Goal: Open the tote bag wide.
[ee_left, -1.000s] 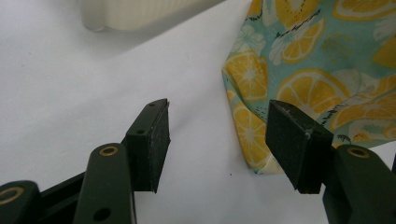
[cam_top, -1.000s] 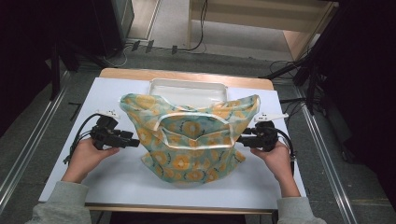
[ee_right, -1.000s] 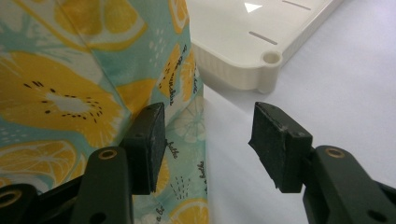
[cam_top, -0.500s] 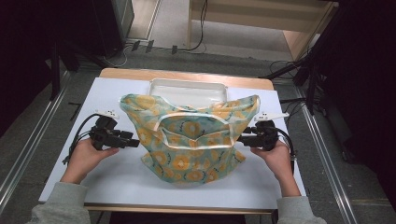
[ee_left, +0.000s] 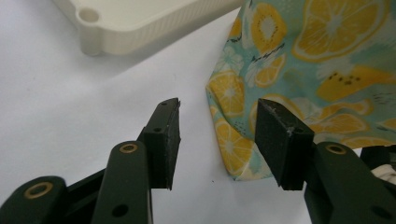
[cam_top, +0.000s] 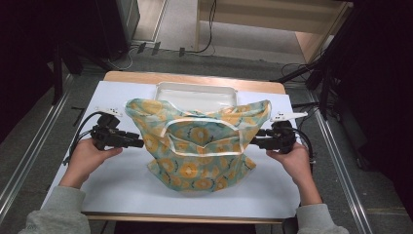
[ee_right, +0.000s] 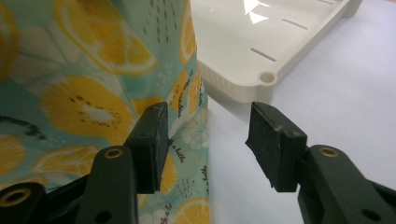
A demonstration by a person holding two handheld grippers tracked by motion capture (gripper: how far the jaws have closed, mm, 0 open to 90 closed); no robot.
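Two grippers flanking one printed cloth bag [cam_top: 202, 146], seen from the high view: left gripper [cam_top: 139, 143] just beside the bag's left edge, right gripper [cam_top: 255, 138] at its right edge, both levelled at the fabric from opposite sides, likely to take both edges at once and lift or spread it. Bag lying mid-table on the white table cover [cam_top: 122, 185], its upper part draped over the near rim of a white tray [cam_top: 195, 90]. Plenty of bare cover in front and to both sides; tighter behind, with the tray close.

From the left gripper view: jaws apart with a moderate gap, having just been closing, pads [ee_left: 163, 135] not pressing anything. Folded corner of the bag [ee_left: 233, 149] sitting between the tips, nearer the right-hand pad, apparently still free of both. Tray corner [ee_left: 93, 28] well off beyond, white cover open on the near side.

From the right gripper view: jaws likewise partly apart and having just been closing, pads [ee_right: 152, 144] clamped on nothing. Bag edge [ee_right: 196, 126] hanging in the gap close against the left-hand pad; touching or not, cannot tell. Tray [ee_right: 261, 79] just behind that edge, so little room forward; bare cover clear under the right-hand pad
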